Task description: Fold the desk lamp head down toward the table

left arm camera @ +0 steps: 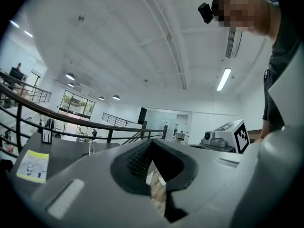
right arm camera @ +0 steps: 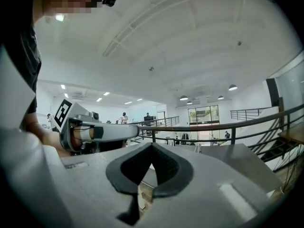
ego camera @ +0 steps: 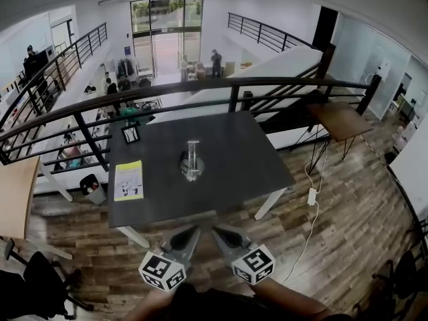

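The dark desk (ego camera: pixel 234 152) fills the middle. The desk lamp (ego camera: pixel 192 160) stands at its centre, its long axis running near to far. Left tool (ego camera: pixel 196 228) and right tool (ego camera: pixel 215 230) hover off the near edge, jaws together and empty. The lamp lies straight beyond them, well apart, with the left tool slightly more in line.

A dark table (ego camera: pixel 234 159) carries a desk lamp (ego camera: pixel 192 160) near its middle, a yellow leaflet (ego camera: pixel 128 180) (lying flat) by its left edge, and a small black holder (ego camera: pixel 130 134) at the far left corner.
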Demonstrator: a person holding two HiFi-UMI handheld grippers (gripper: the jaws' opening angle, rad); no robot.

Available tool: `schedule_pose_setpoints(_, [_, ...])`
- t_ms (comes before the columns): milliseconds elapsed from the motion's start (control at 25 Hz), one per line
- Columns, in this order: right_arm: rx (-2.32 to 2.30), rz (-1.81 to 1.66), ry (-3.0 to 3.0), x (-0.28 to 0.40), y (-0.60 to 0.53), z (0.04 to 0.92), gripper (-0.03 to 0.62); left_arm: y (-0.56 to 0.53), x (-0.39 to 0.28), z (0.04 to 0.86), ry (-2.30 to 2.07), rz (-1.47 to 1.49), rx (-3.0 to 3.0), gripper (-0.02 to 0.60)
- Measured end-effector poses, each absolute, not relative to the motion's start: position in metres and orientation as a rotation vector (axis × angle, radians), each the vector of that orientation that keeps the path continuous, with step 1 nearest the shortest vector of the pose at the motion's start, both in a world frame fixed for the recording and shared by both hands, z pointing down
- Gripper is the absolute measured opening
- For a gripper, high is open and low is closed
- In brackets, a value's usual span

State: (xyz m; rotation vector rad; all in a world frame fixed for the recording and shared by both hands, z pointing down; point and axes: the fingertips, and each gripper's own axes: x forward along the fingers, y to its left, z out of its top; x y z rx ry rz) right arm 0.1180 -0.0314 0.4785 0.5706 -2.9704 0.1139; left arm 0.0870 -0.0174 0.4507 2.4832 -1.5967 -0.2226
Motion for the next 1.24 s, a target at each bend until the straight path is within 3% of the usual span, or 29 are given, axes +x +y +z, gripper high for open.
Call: schedule_pose_setpoints(1240, [0.519, 0.12, -3.004, 0.13, 0.03, 0.468, 0.002, 0.048, 0.11, 0.439, -1.621, -0.208, 2.489, 0.002])
